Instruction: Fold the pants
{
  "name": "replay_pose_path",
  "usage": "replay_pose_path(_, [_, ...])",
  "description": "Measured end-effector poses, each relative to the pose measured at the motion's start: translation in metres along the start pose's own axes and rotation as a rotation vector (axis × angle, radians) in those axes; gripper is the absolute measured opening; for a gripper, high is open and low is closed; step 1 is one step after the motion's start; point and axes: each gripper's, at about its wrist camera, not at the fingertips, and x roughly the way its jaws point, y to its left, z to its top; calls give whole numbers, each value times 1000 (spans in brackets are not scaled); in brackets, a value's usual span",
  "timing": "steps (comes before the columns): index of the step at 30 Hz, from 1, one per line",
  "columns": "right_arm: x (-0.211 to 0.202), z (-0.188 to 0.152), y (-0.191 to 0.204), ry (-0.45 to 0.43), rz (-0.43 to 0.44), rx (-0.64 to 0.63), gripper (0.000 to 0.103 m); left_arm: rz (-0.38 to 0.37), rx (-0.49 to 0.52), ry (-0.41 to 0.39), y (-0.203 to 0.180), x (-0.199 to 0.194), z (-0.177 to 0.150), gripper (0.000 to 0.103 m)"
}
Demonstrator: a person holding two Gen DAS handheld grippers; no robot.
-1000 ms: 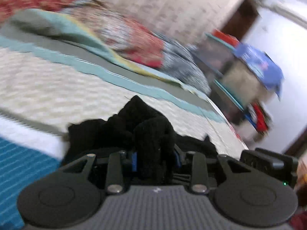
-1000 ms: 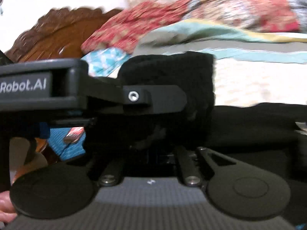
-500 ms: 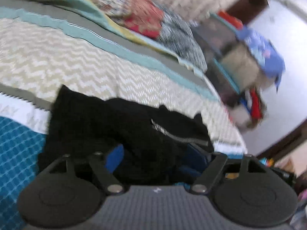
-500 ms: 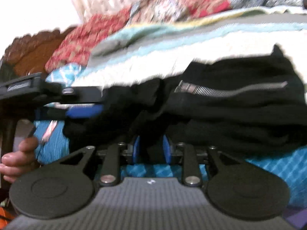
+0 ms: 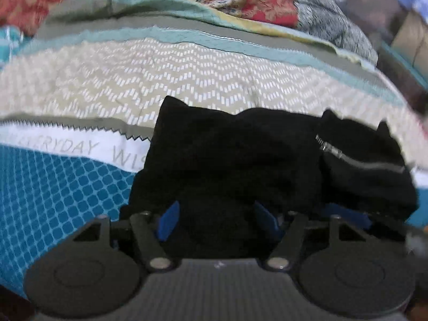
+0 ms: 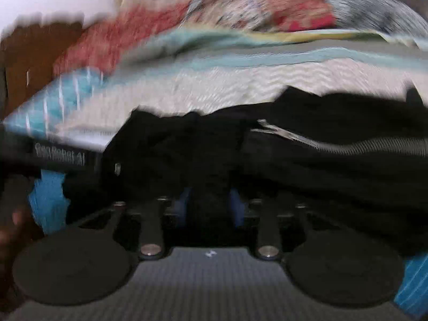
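Black pants [image 5: 240,155] lie bunched on the bed, a silver zipper [image 5: 355,160] showing at the right. My left gripper [image 5: 218,218] sits at the near edge of the pants; its blue pads [image 5: 168,220] stand apart with black cloth between them, so it is open. In the right wrist view the pants [image 6: 307,165] fill the middle. My right gripper [image 6: 210,208] has its blue pads [image 6: 236,208] close together on a fold of the pants. The left gripper's body [image 6: 61,157] shows at the left there.
The bed has a blue checked and beige zigzag cover [image 5: 67,192]. Red patterned and grey bedding [image 5: 240,2] is piled at the back. A brown wooden headboard [image 6: 29,61] stands at the left. A hand [image 6: 16,227] shows at the lower left.
Both grippers have come down with the pants onto the bed. The left gripper, shut on cloth a second ago, has opened. The right one still pinches cloth.
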Motion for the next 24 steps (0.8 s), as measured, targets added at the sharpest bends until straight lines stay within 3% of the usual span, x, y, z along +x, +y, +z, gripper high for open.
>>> replay_pose_path(3, [1,7,-11,28,27,61,49,40,33,-3,-7,3,2,65])
replay_pose_path(10, [-18,0,-8,-24,13,94,53,47,27,12,-7,2,2,65])
replay_pose_path(17, [-48,1,4,-108,-39,41,53,49,17,14,-7,5,3,67])
replay_pose_path(24, [-45,2,-2,-101,-41,66,53,41,21,10,-5,6,1,67])
